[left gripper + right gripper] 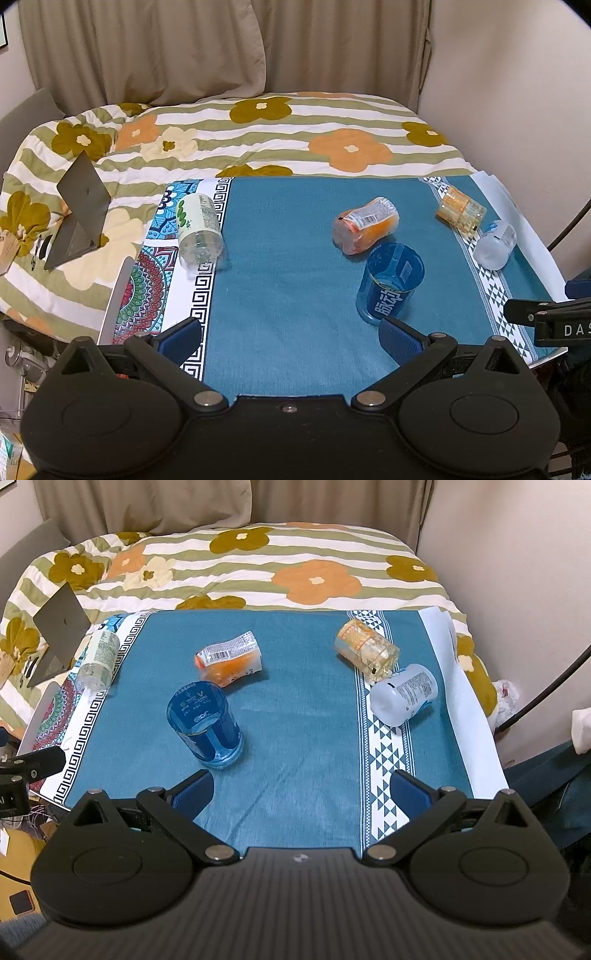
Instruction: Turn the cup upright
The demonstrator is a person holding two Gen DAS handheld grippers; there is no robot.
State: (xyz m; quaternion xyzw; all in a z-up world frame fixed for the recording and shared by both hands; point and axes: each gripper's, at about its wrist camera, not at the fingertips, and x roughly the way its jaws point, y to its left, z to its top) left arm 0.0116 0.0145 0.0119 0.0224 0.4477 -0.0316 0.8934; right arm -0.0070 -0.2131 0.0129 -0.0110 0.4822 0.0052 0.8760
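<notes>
A blue cup (389,282) (205,725) stands upright on the teal cloth (295,258) (295,720). An orange cup (365,230) (229,659) lies on its side just behind it. A green-labelled clear cup (197,230) (98,659) lies on its side at the left. A yellow-patterned cup (460,212) (365,650) and a white cup (495,249) (404,694) lie on their sides at the right. My left gripper (290,341) is open and empty, its right finger close in front of the blue cup. My right gripper (301,794) is open and empty near the front edge.
The cloth covers a table in front of a bed with a flowered striped quilt (258,136) (240,565). An open laptop (79,212) (59,626) sits on the quilt at the left. Curtains and a wall stand behind. A black cable (546,690) hangs at the right.
</notes>
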